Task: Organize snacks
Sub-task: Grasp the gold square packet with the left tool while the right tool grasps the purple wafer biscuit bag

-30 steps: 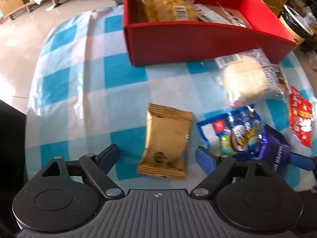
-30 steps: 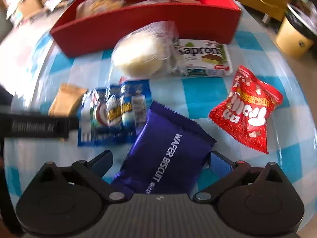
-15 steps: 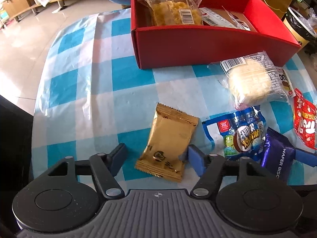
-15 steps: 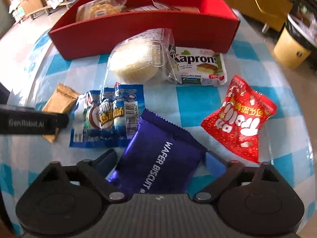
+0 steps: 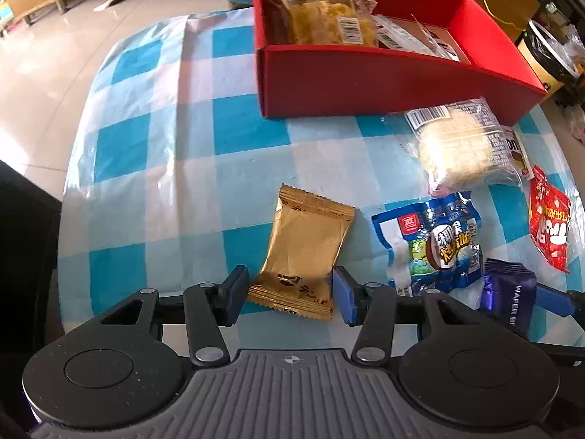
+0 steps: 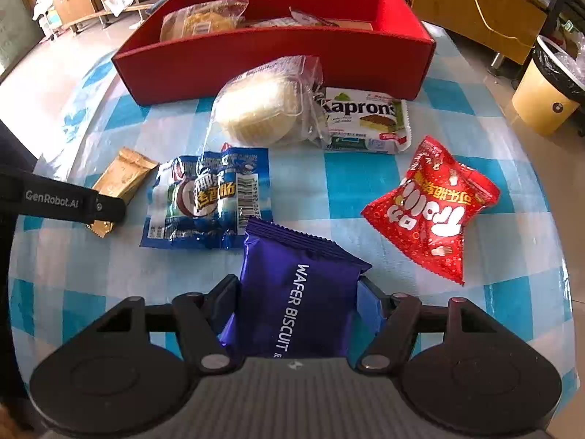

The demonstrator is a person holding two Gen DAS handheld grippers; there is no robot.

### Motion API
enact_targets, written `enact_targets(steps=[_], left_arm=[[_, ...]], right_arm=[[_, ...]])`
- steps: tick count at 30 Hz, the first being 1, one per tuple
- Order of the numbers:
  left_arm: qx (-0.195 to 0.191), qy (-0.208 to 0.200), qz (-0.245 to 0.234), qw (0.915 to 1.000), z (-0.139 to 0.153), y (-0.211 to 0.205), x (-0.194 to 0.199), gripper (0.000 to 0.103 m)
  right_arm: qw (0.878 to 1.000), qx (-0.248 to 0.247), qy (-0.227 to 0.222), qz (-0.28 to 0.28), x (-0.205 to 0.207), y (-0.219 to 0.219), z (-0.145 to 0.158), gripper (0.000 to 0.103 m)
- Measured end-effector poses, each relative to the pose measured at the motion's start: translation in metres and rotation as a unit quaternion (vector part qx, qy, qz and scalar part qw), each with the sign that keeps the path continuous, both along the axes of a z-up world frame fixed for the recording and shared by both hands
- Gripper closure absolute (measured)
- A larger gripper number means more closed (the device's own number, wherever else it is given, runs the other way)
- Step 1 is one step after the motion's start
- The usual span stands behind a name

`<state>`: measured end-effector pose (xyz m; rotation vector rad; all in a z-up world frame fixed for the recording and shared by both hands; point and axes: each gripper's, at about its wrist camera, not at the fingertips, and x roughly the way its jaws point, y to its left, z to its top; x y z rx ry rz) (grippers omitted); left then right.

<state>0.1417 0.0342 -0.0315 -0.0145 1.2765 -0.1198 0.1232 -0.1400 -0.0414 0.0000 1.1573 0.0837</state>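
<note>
- The gold packet (image 5: 305,252) lies flat on the checked table (image 5: 146,146), its near end between the fingers of the left tongs (image 5: 289,294); the right finger touches its edge, while the left one sits just beside it with a thin gap, so the tongs are narrowed around the packet but not clamped.
- The purple wafer biscuit pack (image 6: 298,292) sits between the fingers of the right tongs (image 6: 298,301), which press against both its sides (a firm hold on the pack).
- Just beyond the purple pack lies a blue bag (image 6: 208,197), its near edge touching the pack's far corner.
- A red bag (image 6: 435,212) lies to the right, apart from the purple pack.
- Farther back, a clear-wrapped round cake (image 6: 256,109) overlaps a white Kaprons packet (image 6: 365,120).
- The red box (image 6: 274,58) stands at the far side of the table, with wrapped snacks (image 5: 321,18) inside.
</note>
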Motion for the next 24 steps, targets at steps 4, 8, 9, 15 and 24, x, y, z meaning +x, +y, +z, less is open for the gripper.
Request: enact_targets(steps=[4,8,9,15,24], left_arm=[[-0.003,0.005,0.001,1.0,0.0,0.004,-0.003,0.041],[0.008,-0.002,0.004,1.0,-0.003,0.001,0.003,0.027],[0.012,-0.004,0.005,0.9999,-0.004,0.0,0.006,0.028],[0.02,-0.011,-0.01,0.9997,-0.002,-0.007,0.004,0.051],[-0.004,-0.014,-0.002,0.9999,0.008,-0.003,-0.003,0.056]], right_arm=[[1.0,0.013,0.004,0.006,-0.003,-0.001,0.001,0.04],[1.0,0.024,0.01,0.008,-0.002,0.0,0.0,0.04],[1.0,0.027,0.011,0.007,-0.002,0.0,0.0,0.04],[0.999,0.034,0.007,0.003,-0.002,-0.002,0.002,0.04],[0.999,0.043,-0.013,-0.002,-0.002,-0.006,0.014,0.04]])
